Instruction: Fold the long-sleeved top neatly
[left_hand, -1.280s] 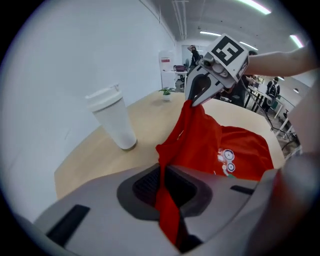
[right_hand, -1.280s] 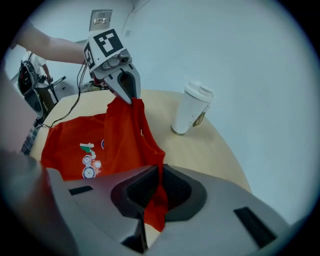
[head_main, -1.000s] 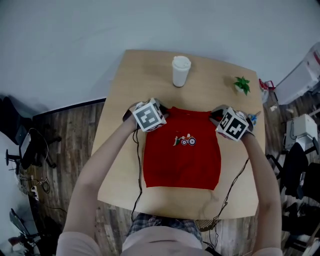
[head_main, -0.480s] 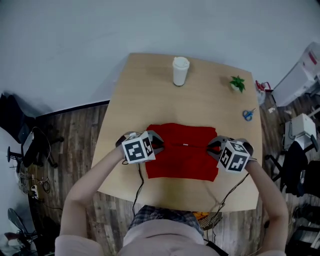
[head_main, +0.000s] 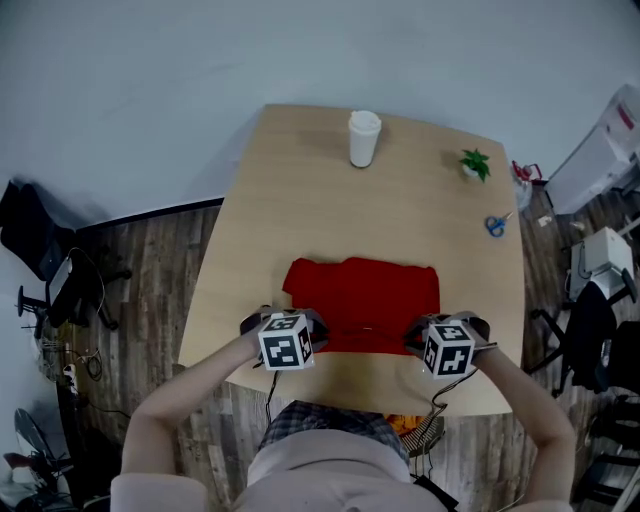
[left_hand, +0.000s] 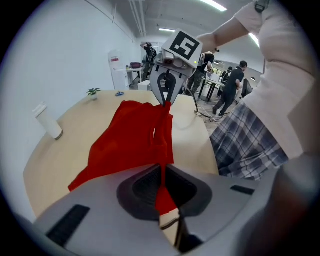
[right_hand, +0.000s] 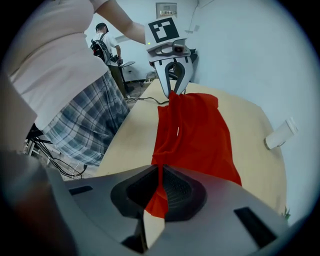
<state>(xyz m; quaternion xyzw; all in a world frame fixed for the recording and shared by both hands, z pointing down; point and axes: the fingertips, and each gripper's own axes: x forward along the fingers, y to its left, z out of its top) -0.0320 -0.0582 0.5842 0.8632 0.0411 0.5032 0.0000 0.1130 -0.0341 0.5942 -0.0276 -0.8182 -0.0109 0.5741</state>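
The red long-sleeved top (head_main: 365, 300) lies folded in half on the wooden table (head_main: 300, 190), its doubled edge toward the near side. My left gripper (head_main: 300, 340) is shut on the near left corner of the top (left_hand: 135, 140), cloth pinched between its jaws. My right gripper (head_main: 425, 345) is shut on the near right corner of the top (right_hand: 197, 135). Each gripper view shows the other gripper: the right gripper (left_hand: 166, 97) and the left gripper (right_hand: 172, 85), clamped on the red fabric stretched between them. Both grippers point steeply down near the table's front edge.
A white paper cup (head_main: 363, 138) stands at the far middle of the table. A small green plant (head_main: 475, 163) and blue scissors (head_main: 494, 225) sit at the right side. Chairs and equipment stand on the wood floor around. People stand in the background of the gripper views.
Both grippers have carried the top's far edge toward the near edge of the table, folding the garment in half over itself. The printed picture on its front is now hidden.
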